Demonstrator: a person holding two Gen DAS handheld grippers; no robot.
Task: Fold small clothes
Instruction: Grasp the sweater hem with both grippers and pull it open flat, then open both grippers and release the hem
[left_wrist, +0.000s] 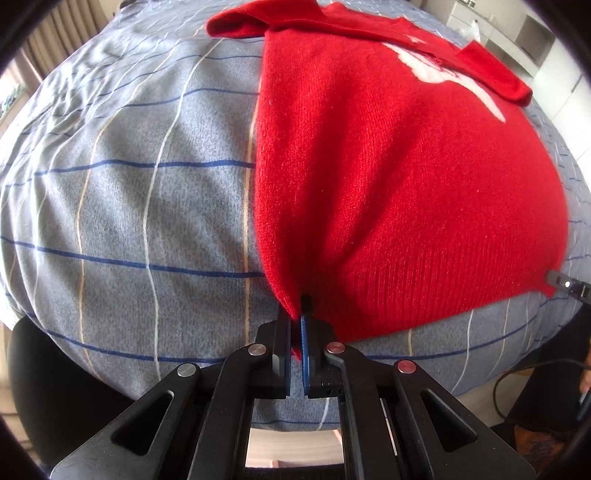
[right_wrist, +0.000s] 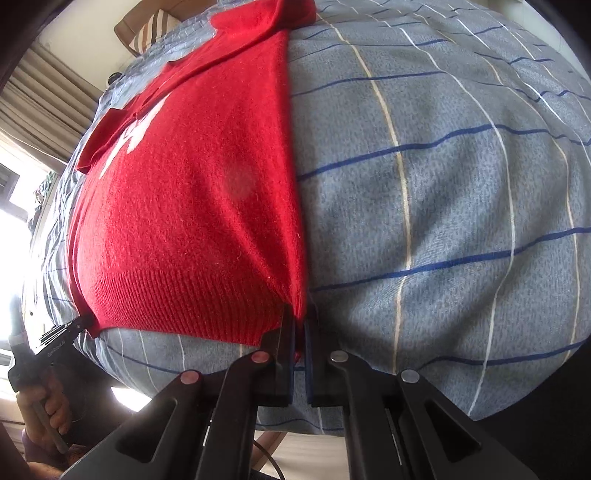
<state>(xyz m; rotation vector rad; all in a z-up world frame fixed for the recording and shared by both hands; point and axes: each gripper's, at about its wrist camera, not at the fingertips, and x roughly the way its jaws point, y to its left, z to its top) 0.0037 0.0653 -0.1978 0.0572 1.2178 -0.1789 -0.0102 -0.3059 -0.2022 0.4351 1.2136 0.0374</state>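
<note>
Sweater (left_wrist: 388, 192) lies flat near the bed's (left_wrist: 129, 206) front edge. Left hand-held gripper (left_wrist: 296, 325) and right hand-held gripper (right_wrist: 300, 325) each clamp a hem corner. Only the right view shows curtains (right_wrist: 44, 107) and what looks like a striped cushion (right_wrist: 147, 29).

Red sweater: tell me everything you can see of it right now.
The red sweater is a fuzzy knit with a ribbed hem and a white motif. It lies front up on the striped grey-blue bedsheet, sleeves folded across its chest. The left tool pinches one hem corner, the right tool the other, both shut on it.
</note>
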